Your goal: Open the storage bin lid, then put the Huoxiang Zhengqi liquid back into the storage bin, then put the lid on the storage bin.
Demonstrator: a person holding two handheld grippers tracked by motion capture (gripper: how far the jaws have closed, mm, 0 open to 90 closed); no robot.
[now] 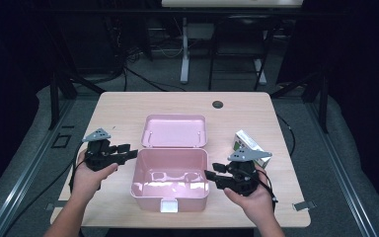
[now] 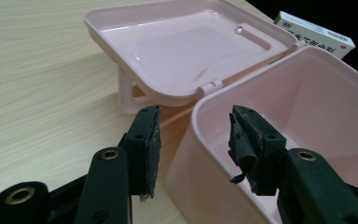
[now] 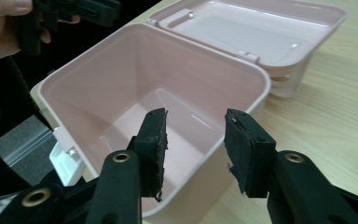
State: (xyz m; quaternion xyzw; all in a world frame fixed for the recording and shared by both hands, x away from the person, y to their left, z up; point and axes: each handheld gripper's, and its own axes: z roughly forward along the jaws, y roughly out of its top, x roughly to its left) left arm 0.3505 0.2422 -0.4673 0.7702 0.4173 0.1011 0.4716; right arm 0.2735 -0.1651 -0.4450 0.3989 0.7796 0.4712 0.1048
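At the left side of the pink box, the left gripper has its two black jaws apart with nothing between them. In the left gripper view the left gripper points at the box's left wall, and the rim of the pink box sits in the gap between the jaws, though I cannot tell if a jaw touches it. The jaw pads look worn and ragged. The left hand holds this gripper from the near side, with a grey plate on top. At the right side of the box, the right gripper also has its jaws apart and holds nothing. In the right gripper view the right gripper looks down into the pink box, which is bare inside. The right hand holds it from the near side. The box stands open in the middle of the wooden table, a bit toward the near edge, with a white latch on its near wall. Its lid is flipped back and lies flat on the far side, joined to the box by hinges. A small white and green carton lies on the table just right of the box, beside the right gripper. A dark round hole is in the table near the far edge.
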